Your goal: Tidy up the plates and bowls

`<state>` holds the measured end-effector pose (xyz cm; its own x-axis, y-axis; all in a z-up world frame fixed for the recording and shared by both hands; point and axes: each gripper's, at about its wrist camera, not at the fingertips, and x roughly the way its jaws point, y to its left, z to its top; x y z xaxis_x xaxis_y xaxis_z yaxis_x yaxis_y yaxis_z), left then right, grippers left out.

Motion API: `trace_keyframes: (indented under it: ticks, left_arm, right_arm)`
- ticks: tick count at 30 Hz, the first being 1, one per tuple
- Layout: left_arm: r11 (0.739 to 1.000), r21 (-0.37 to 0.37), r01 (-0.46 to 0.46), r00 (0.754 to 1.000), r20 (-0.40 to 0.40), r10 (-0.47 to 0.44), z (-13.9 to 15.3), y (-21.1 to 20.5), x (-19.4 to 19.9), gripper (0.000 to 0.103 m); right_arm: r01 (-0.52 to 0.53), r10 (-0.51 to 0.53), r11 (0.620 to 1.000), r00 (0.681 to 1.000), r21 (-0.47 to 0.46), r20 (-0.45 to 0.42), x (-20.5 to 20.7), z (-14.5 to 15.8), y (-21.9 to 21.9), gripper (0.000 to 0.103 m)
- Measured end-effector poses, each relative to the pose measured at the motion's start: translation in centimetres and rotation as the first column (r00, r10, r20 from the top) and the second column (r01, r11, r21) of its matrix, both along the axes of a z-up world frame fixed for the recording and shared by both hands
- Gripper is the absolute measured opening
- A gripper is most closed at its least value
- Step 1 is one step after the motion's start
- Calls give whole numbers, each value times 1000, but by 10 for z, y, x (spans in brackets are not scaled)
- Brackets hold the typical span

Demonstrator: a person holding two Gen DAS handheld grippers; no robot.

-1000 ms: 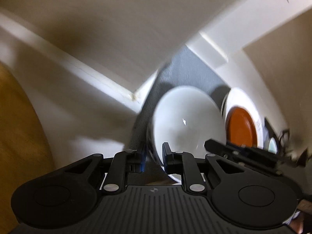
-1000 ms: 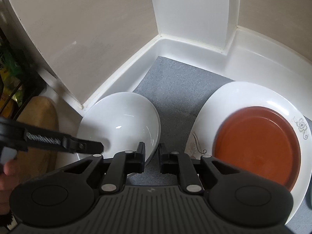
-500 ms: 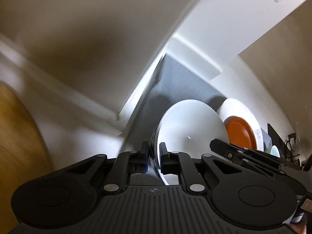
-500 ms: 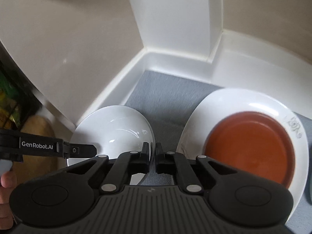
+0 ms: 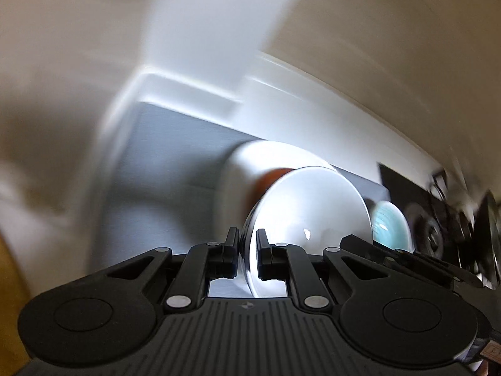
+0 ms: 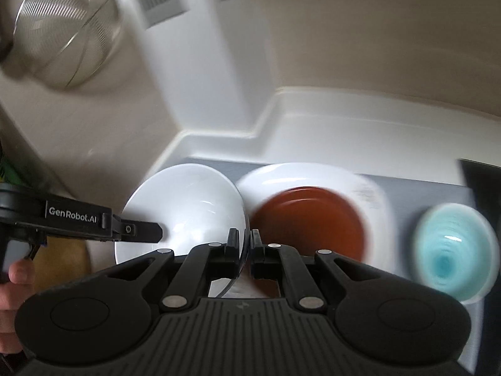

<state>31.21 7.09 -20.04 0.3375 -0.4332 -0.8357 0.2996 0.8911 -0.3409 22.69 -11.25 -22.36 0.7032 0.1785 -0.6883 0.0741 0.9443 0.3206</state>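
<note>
We hold the white bowl (image 6: 184, 206) by its rim from both sides: our left gripper (image 5: 248, 250) has its fingers pinched on the near edge, our right gripper (image 6: 245, 247) on the opposite edge. The bowl hangs beside the white plate (image 6: 369, 188) carrying the brown plate (image 6: 310, 219); a blue bowl (image 6: 454, 250) sits further right on the gray mat (image 6: 422, 191).

Black ribbed tongs (image 6: 245, 250), "GenRobot.AI" lettering

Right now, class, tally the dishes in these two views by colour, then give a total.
White: 2, the white bowl and the white plate
Orange-brown: 1, the orange-brown plate
Light blue: 1, the light blue bowl
Total: 4
</note>
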Motion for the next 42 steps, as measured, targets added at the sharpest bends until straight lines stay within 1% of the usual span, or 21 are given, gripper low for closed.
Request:
trace_keyframes:
  ticks: [2, 5, 7, 9, 12, 16, 18, 20, 22, 23, 26, 28, 29, 31, 33, 34, 36, 37, 39, 40, 42]
  left_arm:
    - [999, -3, 53, 998, -14, -53, 7, -32, -3, 11]
    - [989, 11, 151, 989, -7, -151, 15, -84, -11, 11]
    - [977, 46, 208, 978, 17, -209, 19, -124, -16, 11]
    - [959, 100, 264, 962, 47, -270, 23, -154, -22, 11]
    - [937, 150, 315, 943, 58, -327, 16, -196, -25, 11]
    - [912, 203, 356, 930, 21, -367, 1, -231, -21, 11]
    - [903, 229, 363, 928, -4, -372, -15, -249, -15, 11]
    - [890, 269, 367, 926, -12, -378, -23, -258, -12, 11]
    - [876, 308, 370, 921, -1, -389, -30, -265, -12, 11]
    - [874, 318, 367, 922, 2, -388, -32, -266, -12, 11]
    - [874, 328, 360, 926, -9, -378, -44, -269, -7, 10]
    - [871, 321, 372, 922, -17, -387, -51, -271, -7, 8]
    - [865, 327, 380, 917, -11, -399, -52, -272, -8, 7]
    - [850, 342, 401, 901, 19, -433, -53, -276, -15, 6]
    - [840, 289, 458, 878, 1, -479, -54, -281, -21, 5]
    - [833, 295, 468, 870, 14, -493, -53, -284, -26, 5]
    - [814, 358, 458, 857, 68, -512, -53, -288, -37, 5]
    - [811, 349, 471, 852, 61, -520, -55, -288, -38, 5]
    - [817, 323, 477, 857, 32, -514, -59, -285, -36, 5]
    - [821, 325, 470, 862, 33, -506, -60, -282, -34, 5]
    - [823, 324, 466, 862, 44, -505, -60, -276, -32, 5]
  right_arm:
    - [61, -61, 998, 998, 9, 7, -17, 3, -30, 6]
    - [152, -152, 988, 988, 18, 31, -41, 8, -75, 6]
    - [192, -192, 981, 980, 0, 44, -51, 8, -103, 6]
    - [243, -243, 970, 969, 14, 45, -62, 5, -130, 6]
    - [282, -282, 959, 959, 7, 41, -68, -3, -163, 6]
    - [311, -312, 949, 950, 47, 7, -70, -28, -194, 6]
    - [315, -315, 948, 949, 53, -12, -68, -39, -200, 6]
    - [310, -309, 950, 951, 44, -26, -61, -49, -201, 6]
    - [305, -303, 952, 952, 40, -41, -56, -57, -203, 6]
    - [302, -301, 952, 953, 39, -47, -54, -60, -204, 6]
    - [301, -299, 953, 952, 34, -62, -49, -66, -204, 6]
    - [311, -310, 950, 948, 6, -70, -48, -69, -202, 7]
    - [313, -313, 950, 947, -6, -70, -47, -70, -202, 8]
    - [316, -315, 949, 946, 2, -76, -46, -71, -203, 9]
    - [313, -312, 950, 947, -1, -84, -42, -72, -202, 8]
    - [307, -306, 952, 949, -5, -82, -41, -72, -201, 8]
    - [300, -300, 954, 950, -14, -90, -39, -74, -201, 7]
    - [301, -301, 953, 949, -10, -95, -39, -76, -202, 7]
    - [304, -301, 952, 948, 20, -100, -42, -81, -206, 6]
    - [304, -300, 952, 949, 37, -95, -43, -82, -208, 6]
    - [300, -295, 953, 951, 44, -91, -44, -83, -209, 6]
